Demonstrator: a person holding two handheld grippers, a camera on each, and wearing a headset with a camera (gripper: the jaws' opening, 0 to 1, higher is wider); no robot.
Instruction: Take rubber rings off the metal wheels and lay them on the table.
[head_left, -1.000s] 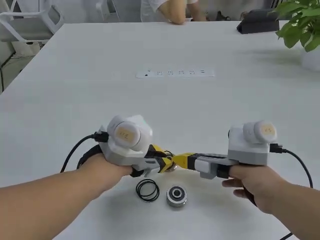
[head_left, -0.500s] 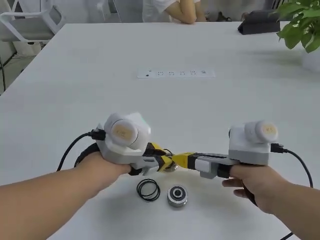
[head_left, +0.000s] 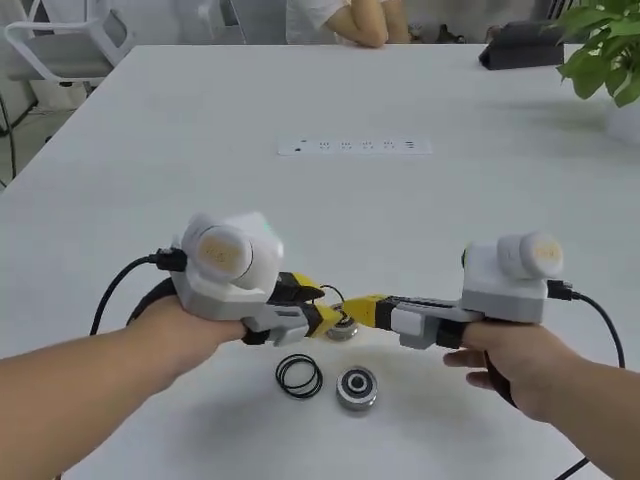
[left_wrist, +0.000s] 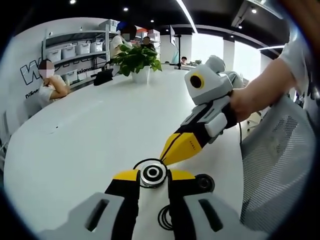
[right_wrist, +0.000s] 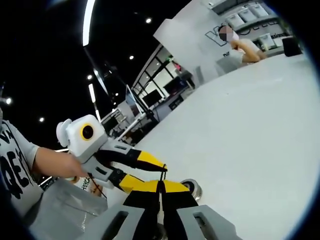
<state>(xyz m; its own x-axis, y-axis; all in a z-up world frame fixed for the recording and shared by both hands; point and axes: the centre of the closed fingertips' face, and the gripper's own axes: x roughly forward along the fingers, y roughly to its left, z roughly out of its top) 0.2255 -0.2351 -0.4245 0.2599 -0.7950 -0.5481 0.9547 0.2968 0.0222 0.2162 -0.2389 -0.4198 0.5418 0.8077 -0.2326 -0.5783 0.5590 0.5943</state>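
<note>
My left gripper is shut on a small metal wheel, held a little above the table. A thin black rubber ring hangs partly off this wheel. My right gripper comes in from the right, its yellow tips shut on that ring right beside the wheel. A second metal wheel lies flat on the table below the grippers. Loose black rings lie just left of it.
The white table has a power strip set into its middle. A potted plant stands at the far right, with a dark object near it. A person sits at the far edge. An office chair stands far left.
My left gripper has drawn to the left and slightly up with the wheel. The right gripper has stayed almost in place, holding the ring.
</note>
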